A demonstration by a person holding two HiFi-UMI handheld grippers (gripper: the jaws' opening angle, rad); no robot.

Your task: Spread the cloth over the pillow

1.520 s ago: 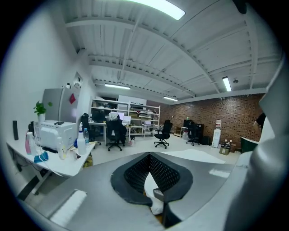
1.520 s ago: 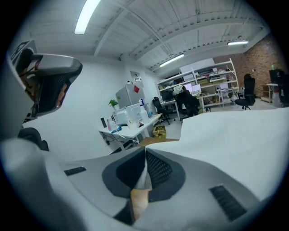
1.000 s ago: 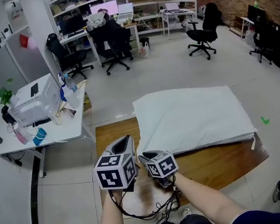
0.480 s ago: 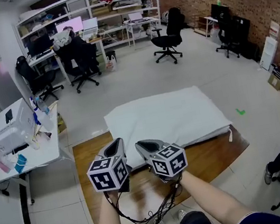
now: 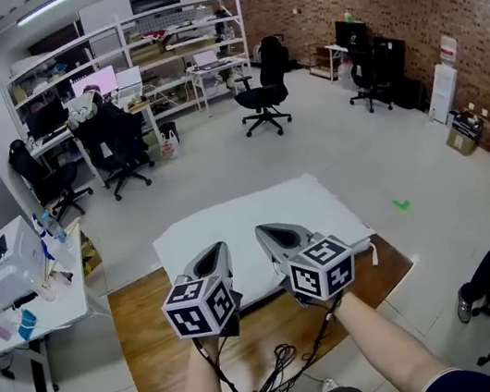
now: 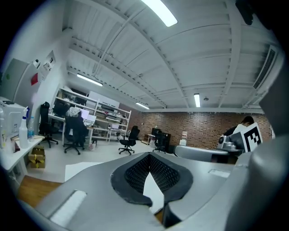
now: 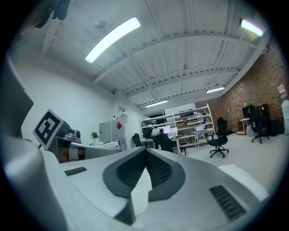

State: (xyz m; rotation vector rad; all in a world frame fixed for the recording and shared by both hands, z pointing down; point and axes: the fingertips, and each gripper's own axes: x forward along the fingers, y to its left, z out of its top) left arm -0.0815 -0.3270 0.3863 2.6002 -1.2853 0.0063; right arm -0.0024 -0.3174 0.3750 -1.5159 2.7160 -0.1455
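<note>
Both the left hand-held gripper [image 5: 215,250] and right hand-held gripper [image 5: 265,231] are hovering clenched and empty, the right having just closed, because the cloth [image 5: 294,205] is apparently already lying flat over the pillow along the wooden platform's [image 5: 157,337] far edge.

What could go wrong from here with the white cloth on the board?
The cables hanging under both grippers trail over the wooden board and might snag or drag the white cloth. The right gripper, whose fingers have just been closing on nothing, and the shut left gripper are both empty, so any leftover wrinkle would need a fresh grasp.
</note>
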